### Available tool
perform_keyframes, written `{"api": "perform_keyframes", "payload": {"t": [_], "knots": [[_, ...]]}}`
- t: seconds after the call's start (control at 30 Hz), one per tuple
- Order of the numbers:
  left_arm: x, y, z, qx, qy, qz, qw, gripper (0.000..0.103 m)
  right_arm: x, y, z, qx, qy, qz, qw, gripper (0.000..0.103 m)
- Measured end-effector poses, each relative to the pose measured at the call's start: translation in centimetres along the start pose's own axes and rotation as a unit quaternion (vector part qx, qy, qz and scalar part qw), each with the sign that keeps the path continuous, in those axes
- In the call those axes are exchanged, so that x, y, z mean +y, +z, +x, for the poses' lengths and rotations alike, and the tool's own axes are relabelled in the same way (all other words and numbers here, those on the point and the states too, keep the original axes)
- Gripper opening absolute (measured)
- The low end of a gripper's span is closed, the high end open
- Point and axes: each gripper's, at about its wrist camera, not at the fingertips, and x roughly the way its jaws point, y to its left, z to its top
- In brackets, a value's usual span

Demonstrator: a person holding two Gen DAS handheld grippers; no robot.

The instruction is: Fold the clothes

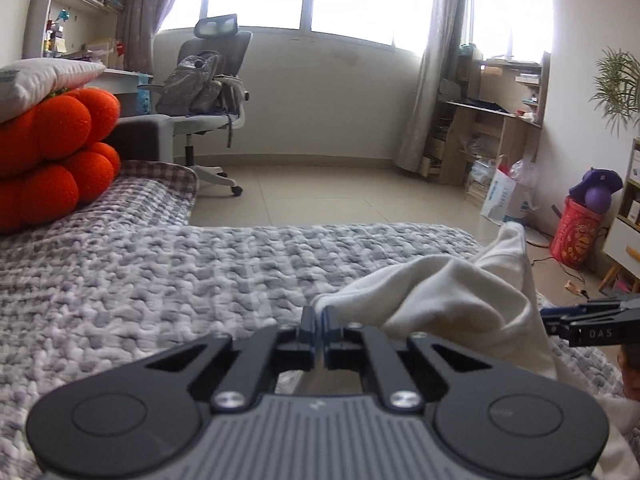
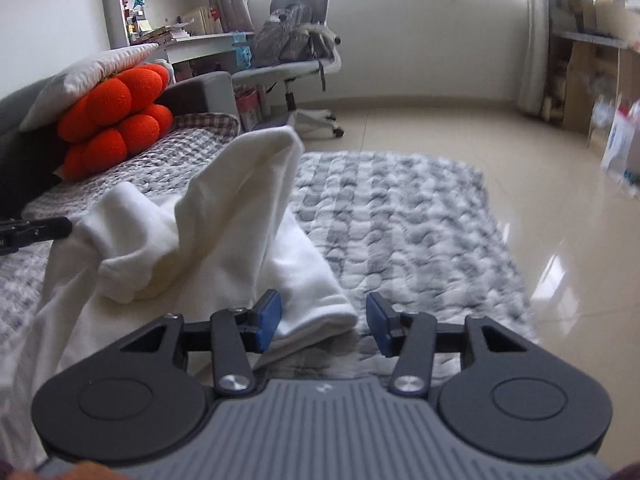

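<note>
The left claw (image 1: 319,320) is clenched on an edge of the white garment (image 1: 448,304): its two blue-edged fingers stand pressed together with a thin fold of cloth pinched between them, and the fabric runs on from the tips up and to the right. From that pinch the garment rises in a loose ridge to a peak near the bed's far edge, then drops toward the right claw, whose black tip shows at the right border of the left wrist view. The left claw points low along the bed, level with the blanket.

The right claw (image 2: 324,320) is released, its blue pads (image 2: 269,314) well apart. A folded, rounded end of the white garment lies between them, closer to the left pad and seemingly brushing it, though the view does not settle whether they touch. The right pad is clear of the cloth. Beyond this end the garment heaps up in bunched folds, one tall flap standing nearly upright, and spreads leftward toward the black tip of the left claw at the left edge.

The garment lies on a grey-and-white quilted blanket (image 2: 400,216) covering the bed. At the bed's far left sit orange round cushions (image 2: 116,128) with a white pillow (image 2: 88,76) on top. Past the bed is a tiled floor and an office chair (image 1: 208,92) carrying a backpack.
</note>
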Motion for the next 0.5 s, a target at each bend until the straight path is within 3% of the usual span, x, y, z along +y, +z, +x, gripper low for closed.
{"api": "perform_keyframes", "payload": {"t": [0.03, 0.07, 0.13, 0.3, 0.33, 0.43, 0.5], "knots": [[0.2, 0.1, 0.0, -0.003, 0.002, -0.002, 1.0000, 0.003, 0.3, 0.0, 0.1, 0.000, -0.001, -0.004, 1.000, 0.047], [0.3, 0.2, -0.2, -0.006, 0.004, -0.005, 1.0000, 0.003, 0.7, 0.1, 0.1, -0.005, -0.008, -0.016, 1.000, 0.031], [0.7, 0.8, -1.8, -0.030, 0.017, -0.011, 0.9994, 0.003, 1.5, 0.2, -0.4, -0.020, -0.016, -0.043, 0.999, 0.016], [1.8, 2.4, -5.8, -0.087, 0.049, -0.027, 0.9946, 0.000, 3.1, 0.9, -4.2, -0.117, -0.061, -0.100, 0.986, 0.011], [2.0, 2.7, -6.6, -0.099, 0.055, -0.030, 0.9931, 0.000, 3.5, 1.3, -5.2, -0.141, -0.083, -0.112, 0.980, 0.000], [2.6, 3.6, -9.0, -0.133, 0.074, -0.040, 0.9875, 0.000, 4.7, 2.9, -9.0, -0.225, -0.147, -0.142, 0.953, 0.000], [3.0, 4.1, -10.3, -0.153, 0.085, -0.045, 0.9836, 0.000, 4.7, 4.3, -11.4, -0.248, -0.131, -0.131, 0.951, 0.000]]}}
